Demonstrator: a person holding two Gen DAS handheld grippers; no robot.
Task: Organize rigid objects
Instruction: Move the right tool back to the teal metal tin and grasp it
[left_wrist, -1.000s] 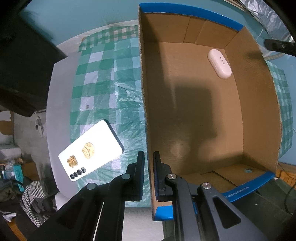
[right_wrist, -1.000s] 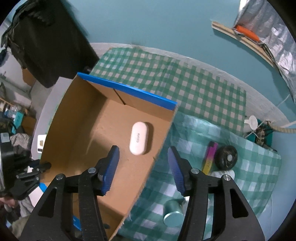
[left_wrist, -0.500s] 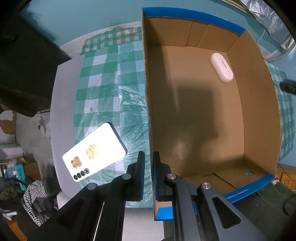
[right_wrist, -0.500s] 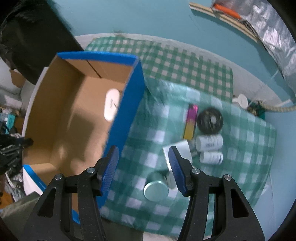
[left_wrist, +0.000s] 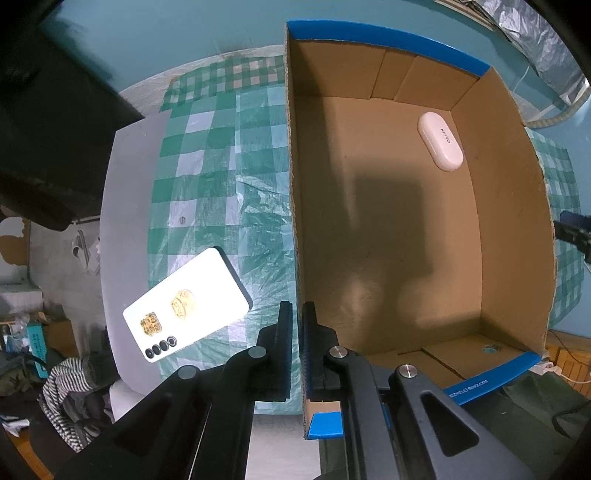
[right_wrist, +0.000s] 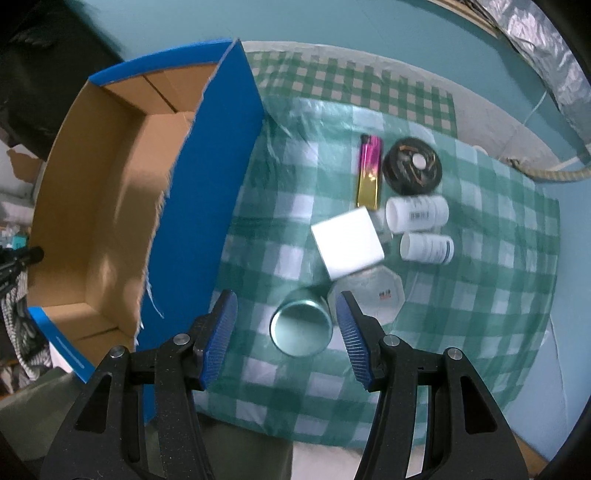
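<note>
A brown cardboard box (left_wrist: 295, 229) with blue-taped rims holds a white oval case (left_wrist: 439, 141) near its far right corner. My left gripper (left_wrist: 299, 321) is shut on the box's left wall near the front corner. My right gripper (right_wrist: 286, 317) is open and empty, hovering above a round teal tin (right_wrist: 301, 326) on the checked cloth, right of the box (right_wrist: 199, 206). Beyond the tin lie a white block (right_wrist: 347, 242), an octagonal white lid (right_wrist: 367, 295), two white pill bottles (right_wrist: 417, 214), a pink-and-gold lighter (right_wrist: 368, 176) and a black disc (right_wrist: 412, 166).
A white phone (left_wrist: 188, 304) lies back up on the cloth left of the box, near the table's edge. A dark bulky object (left_wrist: 55, 129) stands at the far left. Clothes (left_wrist: 66, 387) lie on the floor below.
My right gripper has swung right, out from over the box, to above the cluster of small objects and over the teal tin. My left gripper has kept its hold on the box wall.
</note>
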